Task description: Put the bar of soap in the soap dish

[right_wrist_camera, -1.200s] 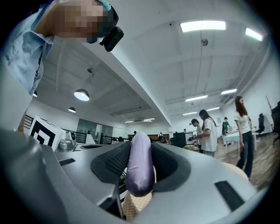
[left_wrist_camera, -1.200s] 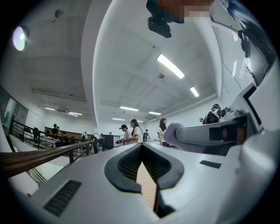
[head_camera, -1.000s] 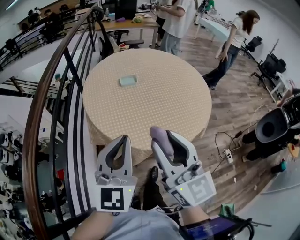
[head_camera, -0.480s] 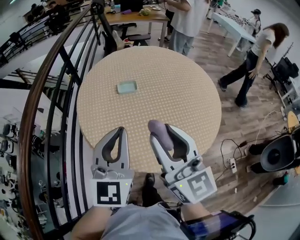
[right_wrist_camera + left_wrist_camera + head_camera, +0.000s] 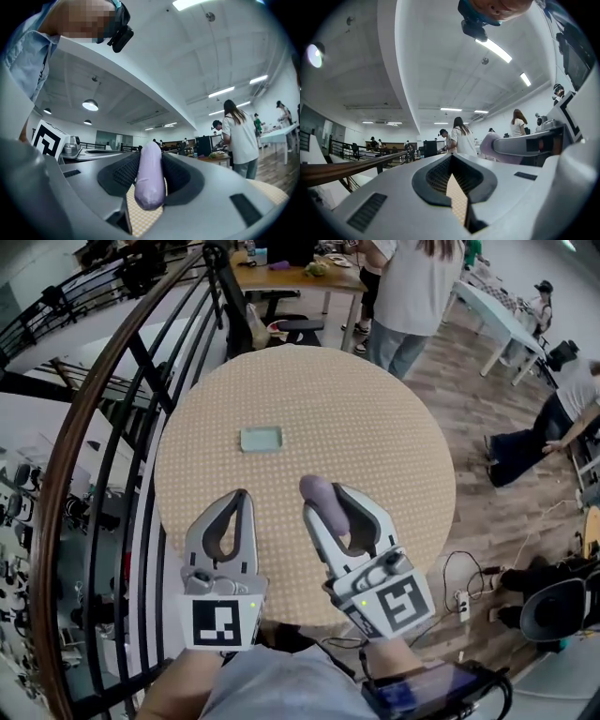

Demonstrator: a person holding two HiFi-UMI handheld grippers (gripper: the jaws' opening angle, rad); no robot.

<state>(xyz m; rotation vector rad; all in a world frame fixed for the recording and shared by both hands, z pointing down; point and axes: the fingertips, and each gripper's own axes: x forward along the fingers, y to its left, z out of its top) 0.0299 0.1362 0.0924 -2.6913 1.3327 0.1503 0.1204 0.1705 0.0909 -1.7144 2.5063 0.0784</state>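
A pale teal soap dish (image 5: pixel 261 439) lies empty on the round table (image 5: pixel 375 427), left of its middle. My right gripper (image 5: pixel 326 495) hovers over the table's near edge, shut on a lilac bar of soap (image 5: pixel 322 503) that stands up between its pads. In the right gripper view the soap (image 5: pixel 150 176) fills the gap between the jaws. My left gripper (image 5: pixel 241 497) hangs beside it to the left, shut with nothing in it; its tips meet (image 5: pixel 451 157). The dish lies ahead of both grippers, apart from them.
A curved wooden handrail with black bars (image 5: pixel 89 446) runs close along the table's left side. A person in white (image 5: pixel 417 287) stands behind the table near a desk (image 5: pixel 300 276). Cables and a power strip (image 5: pixel 462 604) lie on the wood floor at the right.
Both grippers have come forward from short of the table to over its near edge, the soap still held. The dish now lies closer ahead. People in the background have shifted.
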